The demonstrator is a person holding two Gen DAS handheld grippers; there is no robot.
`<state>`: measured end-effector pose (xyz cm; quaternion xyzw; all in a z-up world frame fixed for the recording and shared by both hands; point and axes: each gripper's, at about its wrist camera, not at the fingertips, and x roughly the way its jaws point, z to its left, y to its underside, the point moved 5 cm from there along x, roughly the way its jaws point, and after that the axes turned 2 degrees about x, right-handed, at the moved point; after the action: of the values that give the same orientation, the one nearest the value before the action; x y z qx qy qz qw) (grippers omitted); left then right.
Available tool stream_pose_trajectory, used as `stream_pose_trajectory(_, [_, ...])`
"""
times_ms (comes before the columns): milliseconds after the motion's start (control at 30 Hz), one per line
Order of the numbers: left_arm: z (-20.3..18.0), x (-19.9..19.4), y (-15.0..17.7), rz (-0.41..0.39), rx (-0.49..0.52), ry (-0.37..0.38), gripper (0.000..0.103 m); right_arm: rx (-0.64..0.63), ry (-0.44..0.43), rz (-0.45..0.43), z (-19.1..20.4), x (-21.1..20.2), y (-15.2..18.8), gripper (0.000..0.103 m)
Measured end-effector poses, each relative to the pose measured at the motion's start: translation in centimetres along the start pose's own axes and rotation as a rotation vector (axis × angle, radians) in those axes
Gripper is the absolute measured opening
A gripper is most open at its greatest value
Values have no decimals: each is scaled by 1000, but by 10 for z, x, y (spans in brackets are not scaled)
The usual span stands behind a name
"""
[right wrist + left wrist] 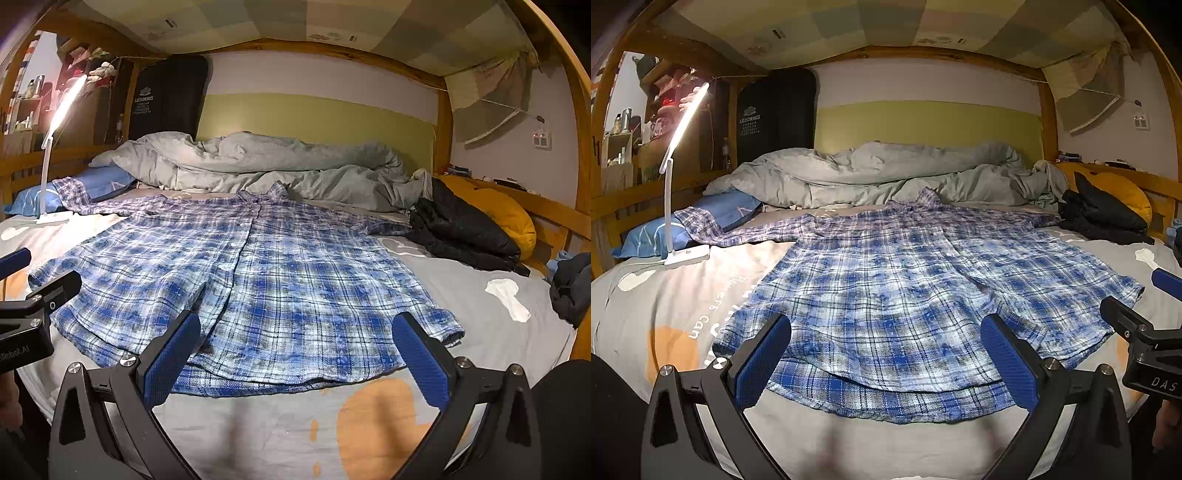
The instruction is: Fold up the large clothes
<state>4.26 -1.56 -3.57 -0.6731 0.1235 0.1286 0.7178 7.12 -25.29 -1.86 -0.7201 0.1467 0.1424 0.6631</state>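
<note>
Left gripper (886, 363) and right gripper (295, 360), both spread wide and empty, hover at the hem of the plaid shirt (243, 280) lying flat, buttoned, on the bed sheet (258, 435); risk: pinching sheet with hem.

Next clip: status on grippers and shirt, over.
Left hand-held gripper open, empty. Right hand-held gripper open, empty. Plaid shirt flat, unfolded, sleeves out. Lamp beside left sleeve; black jacket at right sleeve.
</note>
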Motion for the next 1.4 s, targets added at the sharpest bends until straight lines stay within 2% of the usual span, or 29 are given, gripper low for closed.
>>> stream_pose_trajectory(567, [7, 2, 1, 20, -31, -13, 103, 20, -1, 8, -4, 0, 1, 103])
stream_pose_trajectory(767, [6, -4, 0, -10, -16, -8, 103, 11, 5, 8, -3, 0, 1, 103])
stream_pose_trajectory(1167, [9, -5, -2, -8, -38, 12, 103, 37, -10, 23, -4, 3, 2, 103])
stream_pose_trajectory(1400, [5, -5, -3, -12, -9, 18, 103, 31, -10, 22, -4, 2, 2, 103])
